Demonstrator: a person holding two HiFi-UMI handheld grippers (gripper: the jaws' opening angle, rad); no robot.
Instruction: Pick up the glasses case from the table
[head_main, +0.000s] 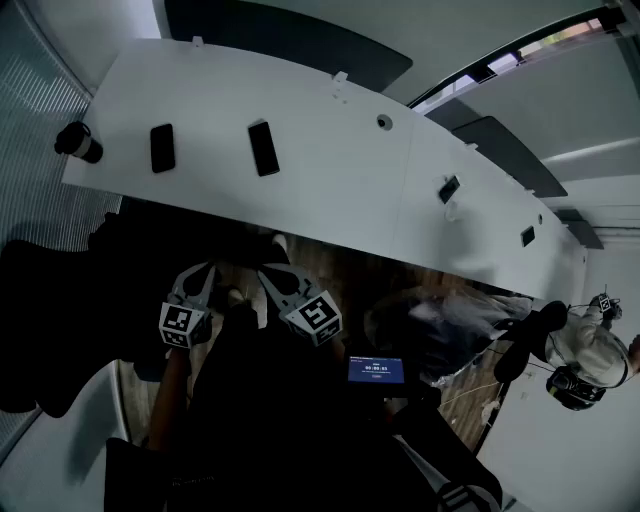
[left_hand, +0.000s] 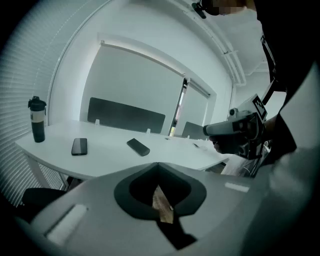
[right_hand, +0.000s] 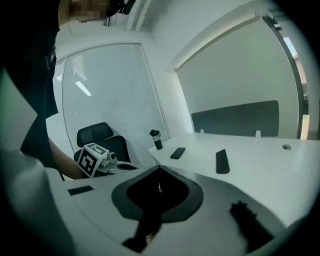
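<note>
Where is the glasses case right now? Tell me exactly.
In the head view the glasses case lies on the white table, on its left part, just right of the phone, with the dark bottle farther left.

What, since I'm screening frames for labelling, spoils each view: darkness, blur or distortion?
Head view: table bright, everything below its edge murky, lines bowed by the wide lens. Left gripper view: black fisheye corners, its own claw soft, glasses case fairly crisp. Right gripper view: same vignette, left side dark.
</note>
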